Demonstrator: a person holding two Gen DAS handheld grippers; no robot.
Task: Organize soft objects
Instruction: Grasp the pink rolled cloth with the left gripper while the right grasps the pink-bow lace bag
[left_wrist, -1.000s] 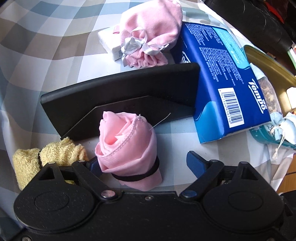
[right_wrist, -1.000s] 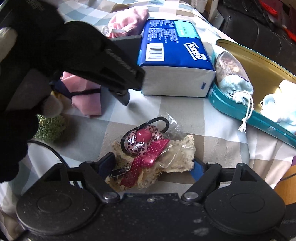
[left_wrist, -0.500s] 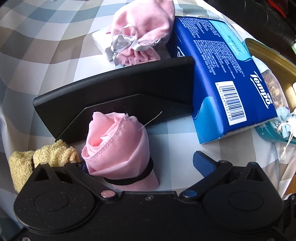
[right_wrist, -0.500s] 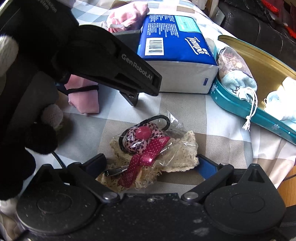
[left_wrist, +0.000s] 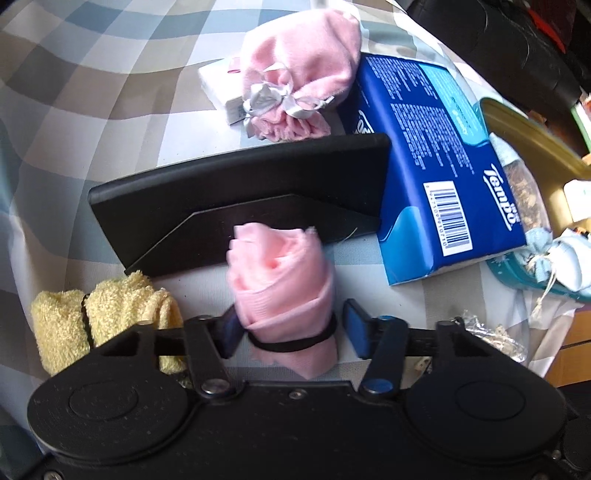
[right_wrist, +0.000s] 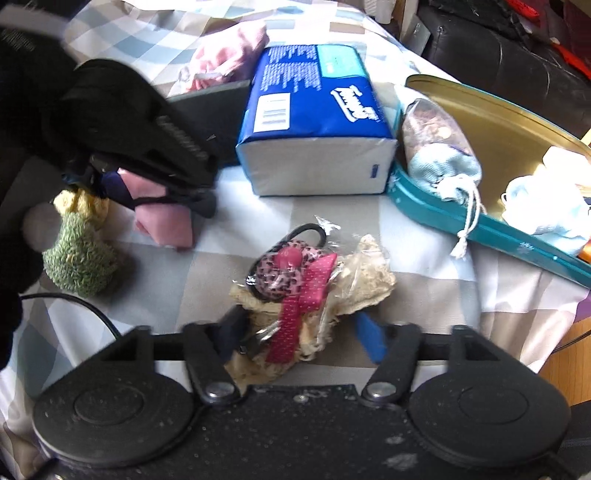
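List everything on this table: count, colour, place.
pink cloth roll: 1, pink, between left gripper's fingers
yellow towel: 1, yellow, left of roll
green knit piece: 1, green, beside towel
pink pouch: 1, pink, behind stand
black stand: 1, black, behind roll
tissue pack: 1, blue, right of stand
hair-tie packet: 1, pink and cream, between right gripper's fingers
tin: 1, teal and gold, far right
left gripper: 1, black, just closed on roll
right gripper: 1, black, just closed on packet
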